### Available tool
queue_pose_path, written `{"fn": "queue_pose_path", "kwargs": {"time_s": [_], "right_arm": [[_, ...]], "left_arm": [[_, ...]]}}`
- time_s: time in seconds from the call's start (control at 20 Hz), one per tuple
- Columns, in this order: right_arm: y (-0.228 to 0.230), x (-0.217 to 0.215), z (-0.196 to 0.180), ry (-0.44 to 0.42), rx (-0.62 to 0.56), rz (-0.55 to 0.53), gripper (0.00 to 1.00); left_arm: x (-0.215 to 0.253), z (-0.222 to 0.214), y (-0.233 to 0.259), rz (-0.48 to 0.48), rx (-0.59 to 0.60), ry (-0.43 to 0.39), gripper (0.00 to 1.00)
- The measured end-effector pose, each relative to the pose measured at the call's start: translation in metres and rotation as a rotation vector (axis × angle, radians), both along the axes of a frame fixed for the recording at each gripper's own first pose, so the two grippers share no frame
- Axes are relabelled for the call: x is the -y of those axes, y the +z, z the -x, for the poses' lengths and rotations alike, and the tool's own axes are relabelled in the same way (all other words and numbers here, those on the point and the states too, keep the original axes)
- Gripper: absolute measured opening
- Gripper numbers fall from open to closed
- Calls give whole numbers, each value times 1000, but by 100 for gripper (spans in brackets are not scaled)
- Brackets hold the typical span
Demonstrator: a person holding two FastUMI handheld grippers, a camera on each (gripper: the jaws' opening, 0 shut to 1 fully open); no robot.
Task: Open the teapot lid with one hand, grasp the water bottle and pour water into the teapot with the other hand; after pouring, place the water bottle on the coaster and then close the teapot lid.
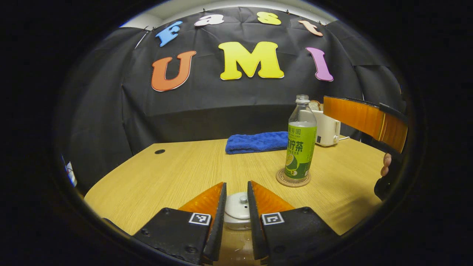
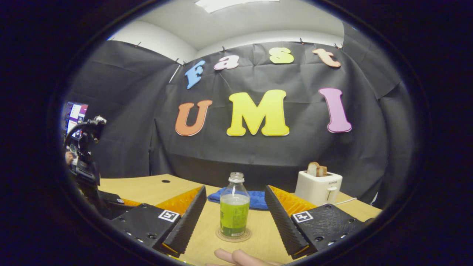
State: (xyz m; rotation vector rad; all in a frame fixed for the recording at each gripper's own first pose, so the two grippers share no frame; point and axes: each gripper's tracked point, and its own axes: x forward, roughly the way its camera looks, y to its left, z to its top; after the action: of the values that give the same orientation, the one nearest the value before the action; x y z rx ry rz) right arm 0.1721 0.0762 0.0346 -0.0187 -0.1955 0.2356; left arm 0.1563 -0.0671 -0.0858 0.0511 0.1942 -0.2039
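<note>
A capless clear bottle (image 1: 301, 147) with a green label and green liquid stands upright on a round coaster (image 1: 293, 179) on the wooden table (image 1: 177, 173). In the left gripper view, my left gripper (image 1: 236, 184) hovers low with a narrow gap between its fingers. The white teapot lid (image 1: 237, 208) with its small knob sits in that gap, and no finger visibly presses the knob. In the right gripper view, my right gripper (image 2: 235, 188) is wide open and drawn back from the bottle (image 2: 234, 207) on the coaster (image 2: 233, 235). One of its fingers (image 1: 364, 120) shows raised at the right.
A folded blue towel (image 1: 257, 142) lies at the back of the table, with a white toaster (image 2: 318, 186) holding toast to its right. A cable hole (image 1: 159, 151) sits at the back left. A person's hand (image 1: 386, 166) holds the right gripper; fingertips (image 2: 236, 256) show below.
</note>
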Motion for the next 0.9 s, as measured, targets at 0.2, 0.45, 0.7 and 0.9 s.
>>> {"fn": "queue_pose_path", "kwargs": {"time_s": [0.2,0.45,0.7,0.9], "right_arm": [[-6,25,21,-62,-12,19,96],[-17,53,56,-167,-48,13,95],[-10,61,105,-218,-48,18,95],[3,67,139,-241,-36,17,96]], "left_arm": [[-3,7,12,-34,14,11,61],[3,43,53,7,80,-8,82],[-7,90,93,32,150,-5,84],[-23,116,116,40,177,27,85]]}}
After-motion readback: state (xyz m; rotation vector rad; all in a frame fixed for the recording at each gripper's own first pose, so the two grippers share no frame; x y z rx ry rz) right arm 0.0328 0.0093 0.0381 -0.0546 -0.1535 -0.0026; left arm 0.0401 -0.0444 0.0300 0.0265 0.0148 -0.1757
